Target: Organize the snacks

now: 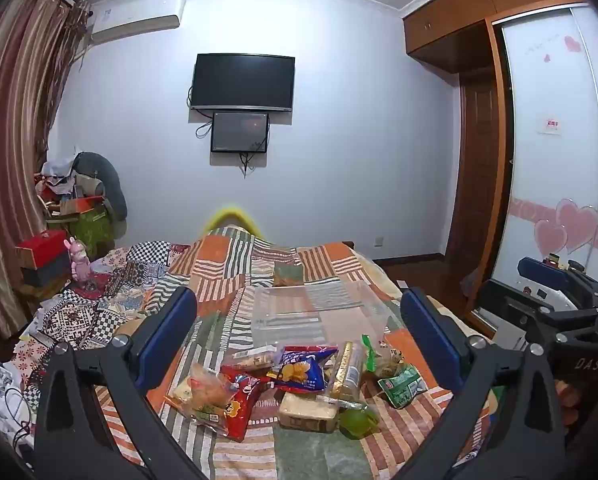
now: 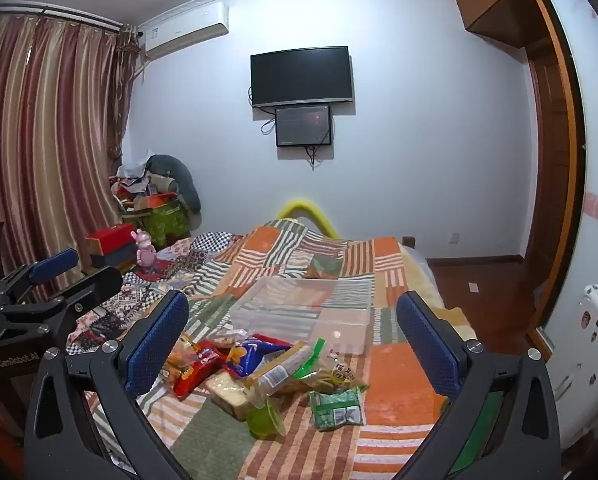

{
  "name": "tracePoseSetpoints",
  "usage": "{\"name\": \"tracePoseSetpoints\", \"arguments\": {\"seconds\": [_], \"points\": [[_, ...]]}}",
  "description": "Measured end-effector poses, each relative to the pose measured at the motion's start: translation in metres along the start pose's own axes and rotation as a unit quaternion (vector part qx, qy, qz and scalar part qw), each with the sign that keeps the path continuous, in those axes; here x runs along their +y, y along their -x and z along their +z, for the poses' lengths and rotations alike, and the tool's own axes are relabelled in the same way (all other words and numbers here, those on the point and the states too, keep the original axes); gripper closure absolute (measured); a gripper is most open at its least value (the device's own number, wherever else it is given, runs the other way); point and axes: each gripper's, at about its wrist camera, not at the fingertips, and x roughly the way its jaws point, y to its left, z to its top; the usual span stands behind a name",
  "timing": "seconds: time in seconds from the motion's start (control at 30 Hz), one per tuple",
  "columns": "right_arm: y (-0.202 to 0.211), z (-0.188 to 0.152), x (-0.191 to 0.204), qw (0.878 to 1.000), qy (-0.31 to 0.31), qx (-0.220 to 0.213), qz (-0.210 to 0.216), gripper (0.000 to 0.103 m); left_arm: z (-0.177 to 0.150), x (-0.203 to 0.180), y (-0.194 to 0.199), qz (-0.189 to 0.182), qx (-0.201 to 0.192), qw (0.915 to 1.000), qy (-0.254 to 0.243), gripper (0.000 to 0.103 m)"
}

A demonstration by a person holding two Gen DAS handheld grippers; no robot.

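Patchwork quilt [image 1: 235, 264] | crinkly snack packets [image 1: 299, 376] heaped | clear plastic bin [image 1: 319, 312] | both hand-held grippers [image 1: 299, 328] [image 2: 295, 328] spread wide, empty

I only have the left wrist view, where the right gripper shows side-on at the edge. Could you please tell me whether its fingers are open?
Observer: Yes. In the right wrist view the right gripper has its fingers wide apart and empty, aimed towards the heap of snack packets.
Operator: Thank you. Is anything standing on that side, beyond it?
Observer: A white rounded object with stickers stands to the right of the bed with the striped patchwork cover.
Operator: And how does my left gripper look from outside?
Observer: The left gripper hovers at the bed's left side, fingers apart, holding nothing.
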Motion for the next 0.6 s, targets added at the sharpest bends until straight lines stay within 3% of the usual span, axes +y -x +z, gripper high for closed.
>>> {"name": "tracePoseSetpoints", "arguments": {"seconds": [0.6], "points": [[0.0005, -0.0011, 0.0014, 1.000, -0.002, -0.005, 0.001, 0.000, -0.0022, 0.0011, -0.0011, -0.010, -0.009, 0.9999, 0.007, 0.000]]}}
